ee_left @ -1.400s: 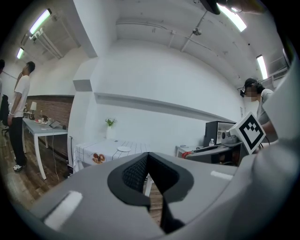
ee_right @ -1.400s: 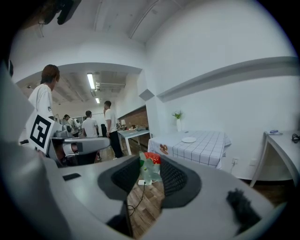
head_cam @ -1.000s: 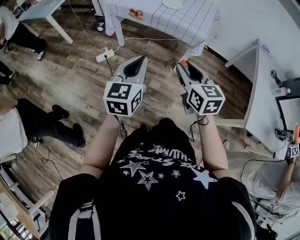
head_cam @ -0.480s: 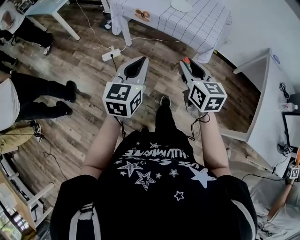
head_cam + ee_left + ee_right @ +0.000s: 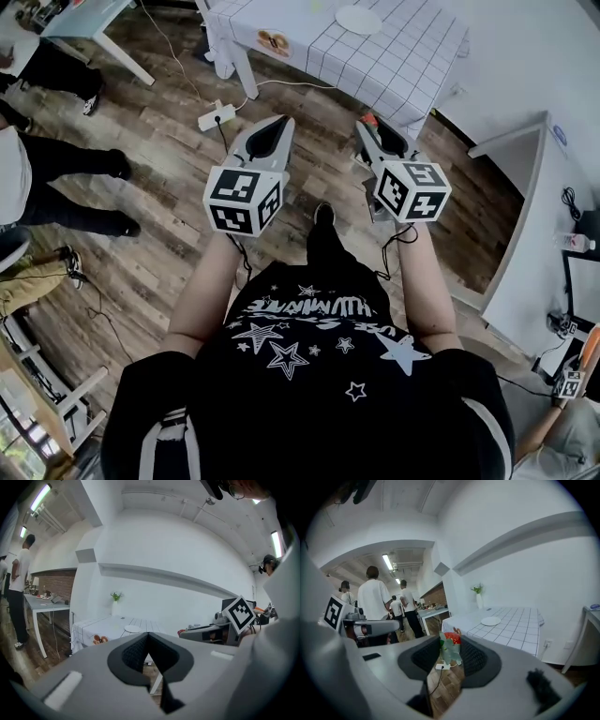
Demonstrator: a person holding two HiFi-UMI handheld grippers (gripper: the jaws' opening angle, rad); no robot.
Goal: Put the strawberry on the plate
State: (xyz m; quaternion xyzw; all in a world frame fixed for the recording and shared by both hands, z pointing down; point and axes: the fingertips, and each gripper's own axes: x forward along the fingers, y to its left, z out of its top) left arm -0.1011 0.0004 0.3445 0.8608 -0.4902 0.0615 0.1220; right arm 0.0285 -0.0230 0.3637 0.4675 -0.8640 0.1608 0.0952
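1. Black T-shirt [image 5: 309, 375], white stars and one line of white lettering. It is inverted in the head view and possibly a single word, not legible.
2. Left gripper [image 5: 148, 637], grey, with a cube of black-and-white square markers. The jaws are closed tip to tip with nothing between them.
3. Right gripper [image 5: 368, 131], same build and level with the left. The two are apart with a gap of floor showing between them. The jaws stand fairly wide and clamp the red plastic strawberry with green leaves [image 5: 451, 644] at their tips, so it is held in the air, well short of the desk.
4. Brown wood-plank floor [image 5: 159, 187]: an open stretch runs from the person's feet to the desk.
5. White power strip [image 5: 212, 114] with its cable, on the floor near a desk leg.
6. Desk with white grid-check cloth [image 5: 403, 66]. The cloth overhangs the near edge and corner. An orange printed motif [image 5: 274, 40] sits at the cloth's left edge, with no readable text.
7. Round white plate [image 5: 358, 19], set well in from the near edge with bare cloth around it.
8. People standing [image 5: 37, 178], off to the left on the floor.
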